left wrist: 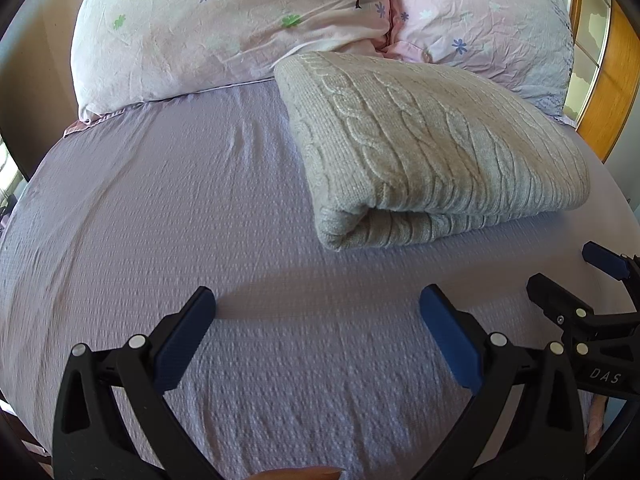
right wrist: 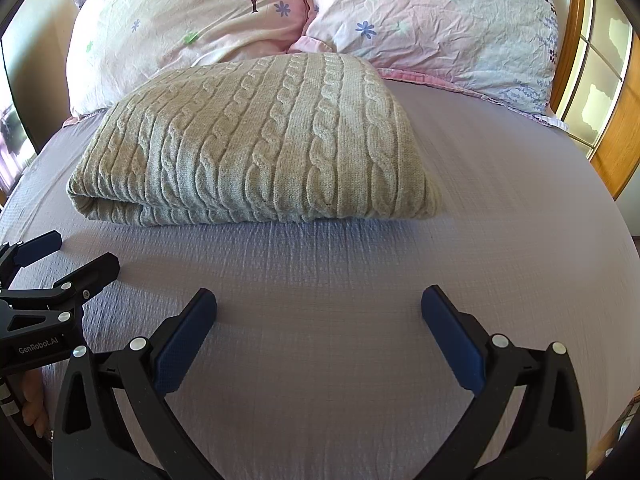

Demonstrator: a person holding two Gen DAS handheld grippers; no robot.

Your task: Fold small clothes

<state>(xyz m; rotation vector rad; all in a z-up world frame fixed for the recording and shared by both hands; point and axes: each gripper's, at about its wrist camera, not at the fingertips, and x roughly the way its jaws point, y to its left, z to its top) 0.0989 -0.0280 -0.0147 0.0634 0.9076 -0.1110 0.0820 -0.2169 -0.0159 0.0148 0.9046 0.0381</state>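
A beige cable-knit sweater [left wrist: 432, 148] lies folded into a thick rectangle on the lilac bed sheet [left wrist: 180, 200], its rolled fold edge facing me. It also shows in the right wrist view [right wrist: 260, 140]. My left gripper [left wrist: 318, 304] is open and empty, hovering over bare sheet in front and to the left of the sweater. My right gripper [right wrist: 319, 304] is open and empty, over the sheet just in front of the sweater. Each gripper shows in the other's view, the right one [left wrist: 572, 276] and the left one [right wrist: 76, 252], both open.
Two pink floral pillows [left wrist: 224, 28] [right wrist: 436, 20] lie against the head of the bed behind the sweater. A wooden frame with glass panels [right wrist: 600, 92] stands at the right. The bed edge curves off at the left and right.
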